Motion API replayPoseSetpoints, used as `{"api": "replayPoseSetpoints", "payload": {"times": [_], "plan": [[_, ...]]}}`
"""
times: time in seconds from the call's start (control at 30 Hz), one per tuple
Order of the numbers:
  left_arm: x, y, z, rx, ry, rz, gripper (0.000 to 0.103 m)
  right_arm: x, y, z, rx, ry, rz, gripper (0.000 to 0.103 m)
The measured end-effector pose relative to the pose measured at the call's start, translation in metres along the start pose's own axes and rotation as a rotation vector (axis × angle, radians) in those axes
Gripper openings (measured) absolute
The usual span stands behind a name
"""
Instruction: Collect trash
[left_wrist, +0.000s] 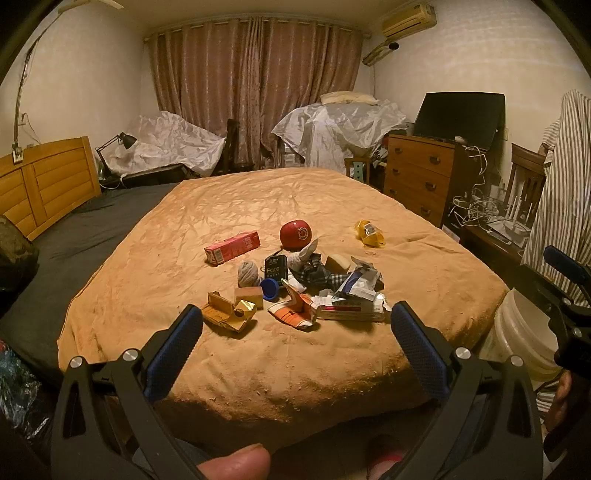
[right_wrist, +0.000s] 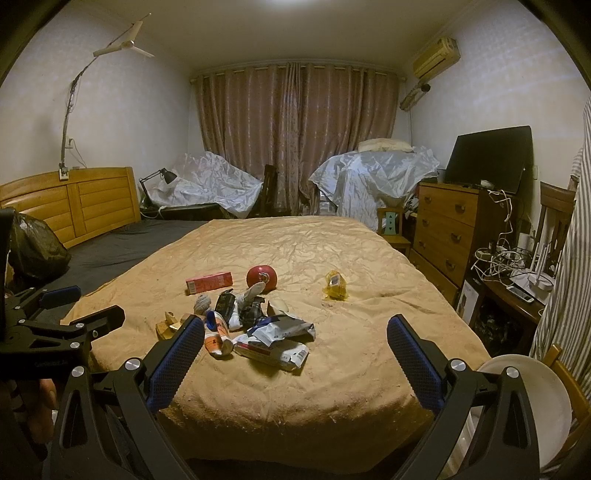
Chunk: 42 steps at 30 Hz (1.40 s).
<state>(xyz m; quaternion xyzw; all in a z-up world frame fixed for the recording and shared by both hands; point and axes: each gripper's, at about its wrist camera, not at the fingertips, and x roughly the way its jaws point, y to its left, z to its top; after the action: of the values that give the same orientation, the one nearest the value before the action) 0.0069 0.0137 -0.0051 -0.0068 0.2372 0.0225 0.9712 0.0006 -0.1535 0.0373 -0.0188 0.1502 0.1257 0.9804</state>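
Bedroom with drawn curtains (left_wrist: 255, 92); a bed fills the middle, covered by a tan blanket (left_wrist: 258, 206), with grey sheet toward the wooden headboard (left_wrist: 44, 177) on the left. Trash lies heaped near the blanket's near edge: a torn white wrapper (left_wrist: 360, 280), a flat white-and-red packet (left_wrist: 351, 308), an orange-and-white carton (left_wrist: 293, 308), a crushed yellow box (left_wrist: 227, 314), a blue cap (left_wrist: 269, 288), a black pouch (left_wrist: 276, 268) and plaid cloth (left_wrist: 314, 271). Farther in lie a pink box (left_wrist: 232, 246) and a red ball (left_wrist: 294, 232); a yellow wrapper (left_wrist: 369, 232) sits apart toward the right edge. The left gripper (left_wrist: 295, 325) hangs over the near edge with fingers wide apart, holding nothing. The right gripper (right_wrist: 293, 332) hangs beside it, likewise spread and empty. A white bucket (right_wrist: 524, 398) stands off the blanket's near right corner. A black bag (right_wrist: 35, 245) rests on the grey sheet at the left.
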Motion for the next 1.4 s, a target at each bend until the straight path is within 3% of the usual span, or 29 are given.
{"api": "replayPoseSetpoints", "payload": {"times": [1.4], "plan": [[0.0021,0.0011,-0.0015,-0.002,0.008,-0.005,0.098,0.0016,-0.0032,-0.0013,-0.003,0.008,-0.003,0.099]]}}
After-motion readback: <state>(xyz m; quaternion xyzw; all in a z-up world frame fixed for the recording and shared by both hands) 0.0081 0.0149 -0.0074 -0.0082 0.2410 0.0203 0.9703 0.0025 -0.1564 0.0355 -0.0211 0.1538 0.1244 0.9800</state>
